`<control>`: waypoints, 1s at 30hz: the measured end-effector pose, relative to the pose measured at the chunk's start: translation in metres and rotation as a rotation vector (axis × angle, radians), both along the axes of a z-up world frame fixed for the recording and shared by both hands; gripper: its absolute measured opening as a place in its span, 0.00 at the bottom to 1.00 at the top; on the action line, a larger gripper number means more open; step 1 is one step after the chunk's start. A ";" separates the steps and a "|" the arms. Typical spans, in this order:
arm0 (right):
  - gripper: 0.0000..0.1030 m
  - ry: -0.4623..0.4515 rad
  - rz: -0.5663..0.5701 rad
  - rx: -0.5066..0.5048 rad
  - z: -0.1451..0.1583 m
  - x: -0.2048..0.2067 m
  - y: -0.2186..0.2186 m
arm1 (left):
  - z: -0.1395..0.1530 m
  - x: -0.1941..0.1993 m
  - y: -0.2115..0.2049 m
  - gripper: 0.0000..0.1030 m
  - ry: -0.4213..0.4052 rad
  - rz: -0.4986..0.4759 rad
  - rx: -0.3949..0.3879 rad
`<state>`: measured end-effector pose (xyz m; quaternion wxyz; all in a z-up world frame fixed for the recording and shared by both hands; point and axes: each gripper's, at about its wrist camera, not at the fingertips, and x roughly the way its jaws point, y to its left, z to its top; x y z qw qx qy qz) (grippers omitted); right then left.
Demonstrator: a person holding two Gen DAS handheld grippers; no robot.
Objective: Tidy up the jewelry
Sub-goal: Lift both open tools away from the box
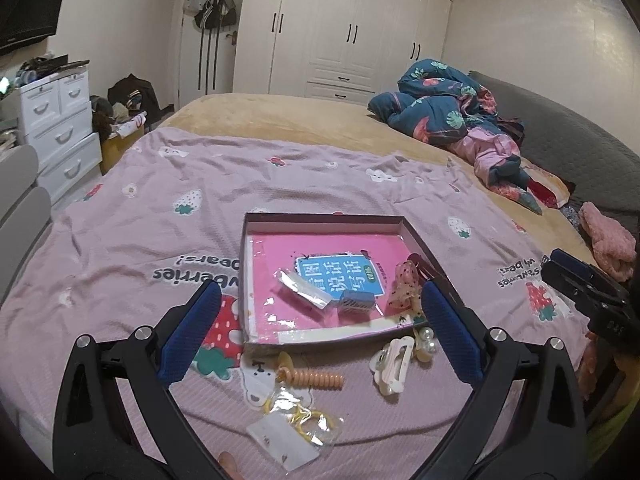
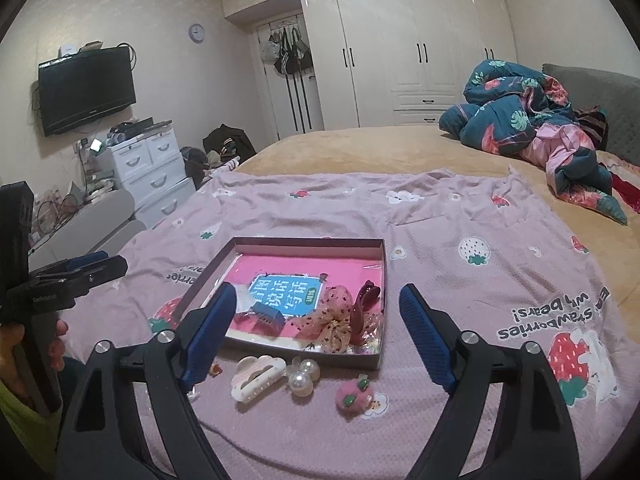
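Left wrist view first. Left tool (image 1: 320, 304) spread wide, nothing between the blue pads, hanging over the near edge of the box (image 1: 320, 220). Box lying flat on the bed as the collecting tray, already carrying a clear packet (image 1: 306, 290), a small grey case (image 1: 357, 303) and a dotted bow (image 1: 405, 284) on its pink liner. Waiting in front of it on the blanket: a white claw clip (image 1: 394, 362), a pearl piece (image 1: 426, 344), an orange coil tie (image 1: 316, 379) and a bagged yellow item (image 1: 294, 428) (all loose, all within easy reach, likely next in line). Right tool visible at the far right edge, raised off the bed; jaw opening not readable from here.

Over to the right wrist view. Right tool (image 2: 318, 312) also wide open and empty, aimed at the box's near right corner. Bow and a dark red clip (image 2: 366, 296) sitting inside at that corner. Claw clip, pearls and a pink fuzzy strawberry (image 2: 354, 394) just outside the box wall. Left tool off at the left edge, held up clear of the pile.

Surface and room: soft pink strawberry blanket (image 2: 440, 240) over a tan bedspread, wrinkled, so small pieces may sink or snag. Crumpled quilt (image 2: 520, 112) by the headboard, white wardrobe (image 2: 400, 40) behind, wall TV (image 2: 86, 88) above white drawers (image 2: 152, 168).
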<state>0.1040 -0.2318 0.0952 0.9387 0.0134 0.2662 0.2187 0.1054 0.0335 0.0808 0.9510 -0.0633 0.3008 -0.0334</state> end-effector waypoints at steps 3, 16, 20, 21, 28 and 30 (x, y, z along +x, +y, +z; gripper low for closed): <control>0.84 0.003 0.008 -0.001 0.000 -0.003 0.001 | -0.002 -0.006 0.004 0.91 0.004 0.009 0.008; 0.84 0.052 0.075 -0.056 -0.020 -0.022 0.021 | -0.023 -0.026 0.021 0.91 0.065 0.047 0.016; 0.84 0.074 0.092 -0.072 -0.030 -0.027 0.025 | -0.032 -0.030 0.023 0.91 0.091 0.046 0.016; 0.84 0.080 0.096 -0.073 -0.032 -0.028 0.026 | -0.034 -0.032 0.023 0.91 0.097 0.045 0.017; 0.84 0.107 0.116 -0.097 -0.044 -0.034 0.032 | -0.053 -0.040 0.019 0.91 0.150 0.027 0.021; 0.84 0.112 0.122 -0.104 -0.047 -0.035 0.033 | -0.060 -0.042 0.015 0.91 0.170 0.018 0.029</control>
